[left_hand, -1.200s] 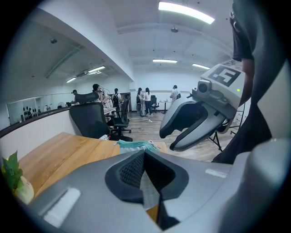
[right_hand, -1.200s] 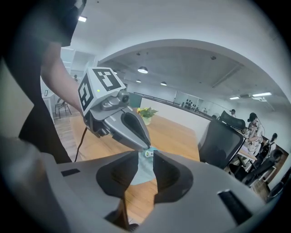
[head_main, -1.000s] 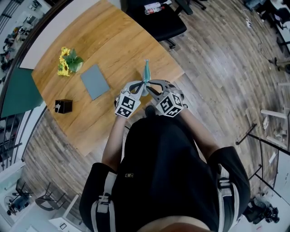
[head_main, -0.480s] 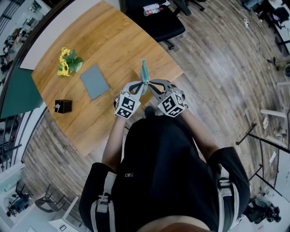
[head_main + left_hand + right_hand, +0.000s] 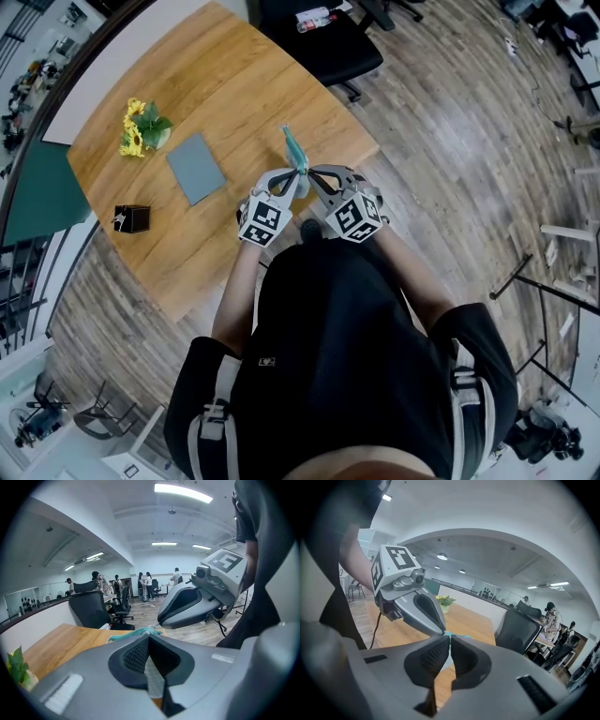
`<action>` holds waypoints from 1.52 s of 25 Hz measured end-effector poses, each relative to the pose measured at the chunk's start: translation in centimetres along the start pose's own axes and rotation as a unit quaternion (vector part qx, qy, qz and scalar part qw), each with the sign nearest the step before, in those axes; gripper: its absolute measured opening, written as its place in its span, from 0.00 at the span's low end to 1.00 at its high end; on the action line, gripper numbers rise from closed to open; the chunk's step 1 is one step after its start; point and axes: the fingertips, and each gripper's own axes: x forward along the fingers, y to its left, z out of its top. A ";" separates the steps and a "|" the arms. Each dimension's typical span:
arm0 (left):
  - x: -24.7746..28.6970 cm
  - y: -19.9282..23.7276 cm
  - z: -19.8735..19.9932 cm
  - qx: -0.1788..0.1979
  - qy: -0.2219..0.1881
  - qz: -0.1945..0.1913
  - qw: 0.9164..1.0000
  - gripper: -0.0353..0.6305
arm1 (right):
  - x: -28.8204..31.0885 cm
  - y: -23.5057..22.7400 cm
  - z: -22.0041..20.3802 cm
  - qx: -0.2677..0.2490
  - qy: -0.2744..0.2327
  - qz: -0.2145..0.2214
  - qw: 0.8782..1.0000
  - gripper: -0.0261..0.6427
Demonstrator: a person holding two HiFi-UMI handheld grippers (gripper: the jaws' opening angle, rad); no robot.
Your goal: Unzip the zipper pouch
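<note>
A teal zipper pouch (image 5: 294, 150) stands on edge in the air above the wooden table's near right corner, leaning to the left. My left gripper (image 5: 296, 176) is shut on its lower end, with teal fabric (image 5: 133, 633) poking out past the pads. My right gripper (image 5: 310, 172) meets it tip to tip from the right. Its jaws are closing to a thin slit, and a sliver of teal (image 5: 455, 635) shows at their tips. The zipper pull is hidden.
On the wooden table (image 5: 234, 84) lie a grey notebook (image 5: 196, 168), a small pot of yellow flowers (image 5: 141, 127) and a black box (image 5: 132, 219). A black office chair (image 5: 323, 42) stands beyond the far edge. People stand far off in the room.
The pouch's free upper end has tipped from nearly upright over to the left. Both grippers stay tip to tip at its lower end.
</note>
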 end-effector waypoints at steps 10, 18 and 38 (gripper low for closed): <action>0.0 -0.8 0.5 0.009 0.001 -0.005 1.000 0.05 | -0.6 -0.1 -0.4 0.000 0.000 -0.005 1.000 0.06; 0.1 -1.8 0.9 0.032 0.003 -0.024 0.999 0.05 | -0.8 -0.5 -0.6 0.005 0.001 -0.004 1.000 0.06; 0.9 -2.7 1.0 0.027 -0.005 -0.058 0.998 0.05 | -0.7 -1.7 -1.2 0.052 0.010 -0.008 0.999 0.05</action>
